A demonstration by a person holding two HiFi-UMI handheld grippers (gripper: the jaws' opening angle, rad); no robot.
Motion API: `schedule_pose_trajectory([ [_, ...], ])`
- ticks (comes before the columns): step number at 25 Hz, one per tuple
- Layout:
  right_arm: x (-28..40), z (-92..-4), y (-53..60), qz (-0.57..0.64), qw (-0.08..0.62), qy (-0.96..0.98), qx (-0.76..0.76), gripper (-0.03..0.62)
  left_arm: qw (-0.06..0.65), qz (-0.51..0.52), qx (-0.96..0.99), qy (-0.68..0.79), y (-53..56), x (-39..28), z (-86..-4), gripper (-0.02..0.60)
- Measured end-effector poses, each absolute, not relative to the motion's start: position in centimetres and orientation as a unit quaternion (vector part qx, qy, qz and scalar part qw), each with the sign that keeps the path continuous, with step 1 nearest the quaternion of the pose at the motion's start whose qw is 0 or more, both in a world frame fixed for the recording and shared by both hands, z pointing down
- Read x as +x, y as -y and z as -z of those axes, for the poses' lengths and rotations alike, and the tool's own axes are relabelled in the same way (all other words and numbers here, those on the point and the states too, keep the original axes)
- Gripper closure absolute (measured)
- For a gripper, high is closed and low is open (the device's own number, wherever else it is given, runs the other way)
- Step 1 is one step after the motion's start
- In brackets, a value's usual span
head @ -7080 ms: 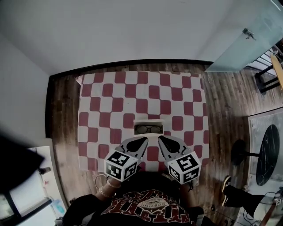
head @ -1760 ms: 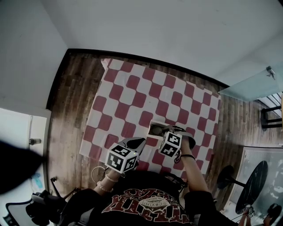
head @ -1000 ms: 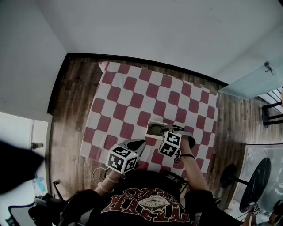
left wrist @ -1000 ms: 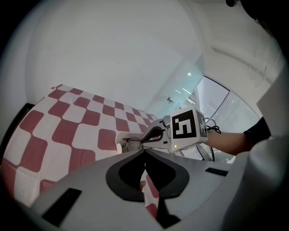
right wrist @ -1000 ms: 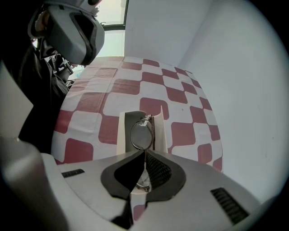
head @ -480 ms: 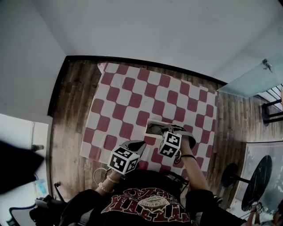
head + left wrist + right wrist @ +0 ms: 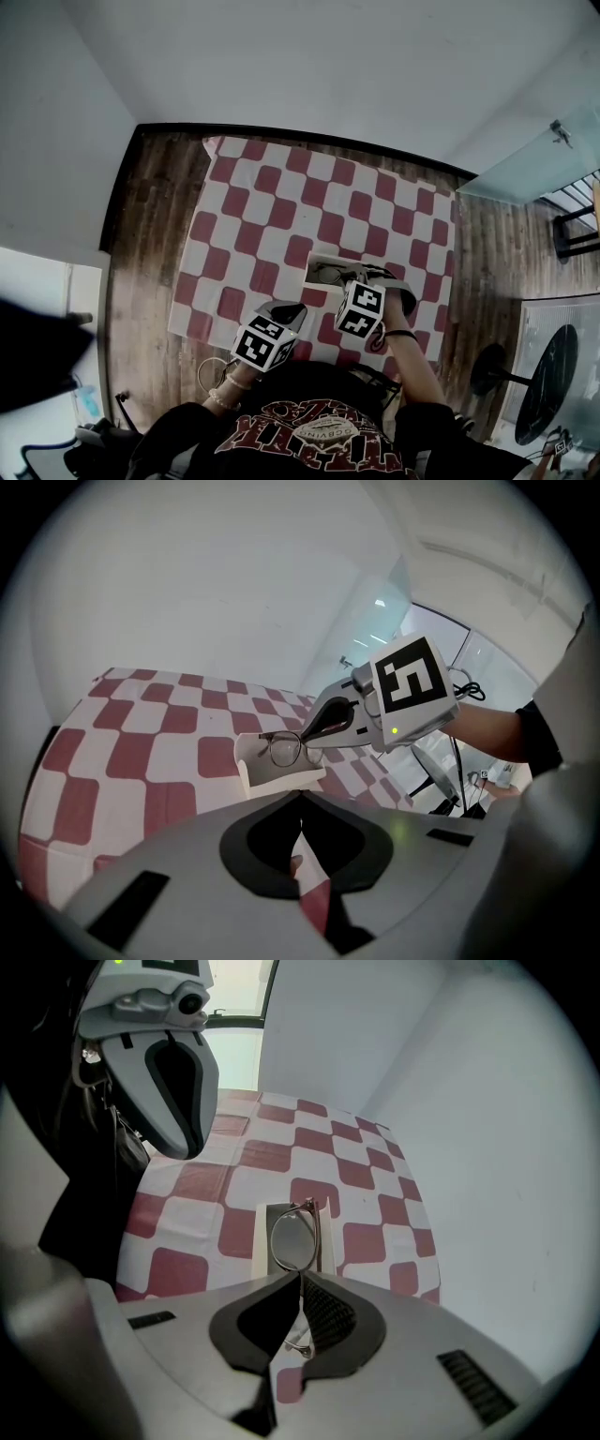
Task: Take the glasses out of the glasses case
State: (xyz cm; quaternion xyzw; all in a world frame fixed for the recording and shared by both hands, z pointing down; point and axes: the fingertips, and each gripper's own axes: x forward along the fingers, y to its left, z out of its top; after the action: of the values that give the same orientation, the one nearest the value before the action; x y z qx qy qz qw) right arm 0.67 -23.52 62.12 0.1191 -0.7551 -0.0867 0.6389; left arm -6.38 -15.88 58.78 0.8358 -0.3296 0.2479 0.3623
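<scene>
The white glasses case [image 7: 319, 271] lies open on the checked tablecloth [image 7: 272, 206], near its front right. Thin round-rimmed glasses [image 7: 293, 1238] stand up out of the case [image 7: 263, 1246], one lens above the rim. My right gripper [image 7: 300, 1280] is shut on the glasses' near end. In the head view the right gripper [image 7: 345, 275] reaches over the case from the front right. The left gripper view shows the glasses [image 7: 282, 748], the case [image 7: 272, 776] and the right gripper [image 7: 307, 742] pinching the frame. My left gripper [image 7: 294, 308] hovers shut and holding nothing, in front of the case.
The table stands on a wooden floor [image 7: 150, 216] against a white wall. A glass door [image 7: 525, 164] and a round black table [image 7: 548, 366] are off to the right. Bare cloth lies left of and behind the case.
Since 7 s ago my right gripper has gone forward to the case and shut on the glasses. Over the last second both grippers have barely moved.
</scene>
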Motion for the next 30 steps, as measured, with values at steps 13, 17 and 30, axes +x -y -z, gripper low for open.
schedule_pose_trajectory([
  [13, 1.5, -59.2, 22.4, 0.101, 0.632, 0.757, 0.128, 0.566, 0.387, -0.256, 0.834, 0.298, 14.3, -4.3, -60.0, 0.572],
  [17, 1.7, -58.2, 21.7, 0.106, 0.63, 0.759, 0.126, 0.566, 0.388, -0.257, 0.836, 0.292, 14.0, -3.7, -60.1, 0.572],
  [30, 2.2, -55.1, 19.5, 0.11, 0.623, 0.765, 0.119, 0.565, 0.388, -0.261, 0.838, 0.28, 13.5, -2.4, -60.3, 0.572],
])
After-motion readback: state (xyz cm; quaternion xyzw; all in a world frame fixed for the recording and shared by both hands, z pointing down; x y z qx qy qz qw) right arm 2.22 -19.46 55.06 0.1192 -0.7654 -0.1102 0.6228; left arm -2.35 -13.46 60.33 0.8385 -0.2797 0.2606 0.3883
